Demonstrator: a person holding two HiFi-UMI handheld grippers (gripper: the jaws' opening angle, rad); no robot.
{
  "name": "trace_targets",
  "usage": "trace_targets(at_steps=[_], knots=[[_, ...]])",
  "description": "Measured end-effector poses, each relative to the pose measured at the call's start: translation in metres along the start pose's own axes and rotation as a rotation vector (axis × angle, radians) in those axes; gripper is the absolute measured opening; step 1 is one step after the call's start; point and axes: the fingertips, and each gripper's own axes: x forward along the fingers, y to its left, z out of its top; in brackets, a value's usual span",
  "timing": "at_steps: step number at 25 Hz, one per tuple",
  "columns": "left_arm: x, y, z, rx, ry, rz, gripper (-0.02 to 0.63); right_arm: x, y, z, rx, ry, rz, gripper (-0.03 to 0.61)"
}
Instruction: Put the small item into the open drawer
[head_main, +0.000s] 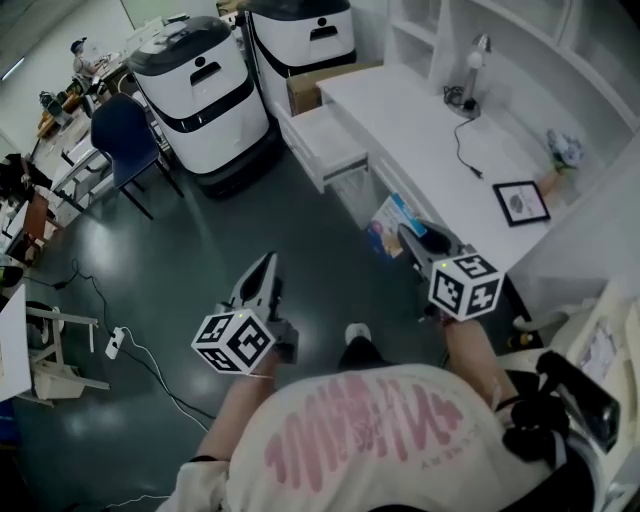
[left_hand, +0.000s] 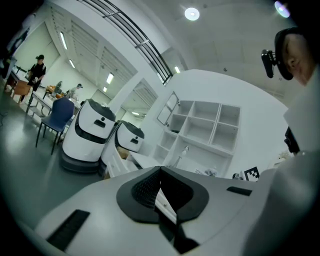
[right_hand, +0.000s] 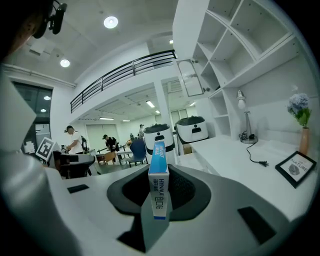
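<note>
A small blue and white box (right_hand: 159, 162) stands upright between the jaws of my right gripper (right_hand: 159, 197), which is shut on it. In the head view that gripper (head_main: 412, 238) is held in the air at the right, pointing towards the white desk (head_main: 420, 125). The open drawer (head_main: 326, 143) juts out from the desk's far left end, well ahead of both grippers. My left gripper (head_main: 264, 268) hovers over the dark floor. Its jaws (left_hand: 160, 192) are shut with nothing in them.
Two white machines with black tops (head_main: 200, 90) (head_main: 300, 40) stand left of the drawer, with a blue chair (head_main: 125, 135) beside them. A lamp (head_main: 475, 70), a cable and a framed picture (head_main: 520, 202) are on the desk. A colourful bag (head_main: 385, 225) sits under it.
</note>
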Motion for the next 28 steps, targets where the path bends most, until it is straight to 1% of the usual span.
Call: trace_targets(at_steps=[3,7,16,21,28], knots=[[0.038,0.010,0.019,0.010,-0.030,0.013,0.031,0.036,-0.024,0.021,-0.008,-0.006,0.020,0.095],[0.062,0.017,0.042,0.015,-0.063,0.024,0.031,0.062,-0.033,0.046,-0.027,-0.016,0.042,0.095],[0.143,0.028,0.071,0.024,-0.094,0.033,0.031,0.123,-0.082,0.090,-0.055,-0.033,0.080,0.095],[0.173,0.038,0.074,0.028,-0.111,0.047,0.031,0.149,-0.097,0.101,-0.068,-0.040,0.104,0.095],[0.200,0.062,0.069,0.010,-0.074,0.068,0.031,0.187,-0.114,0.090,-0.041,0.006,0.105,0.095]])
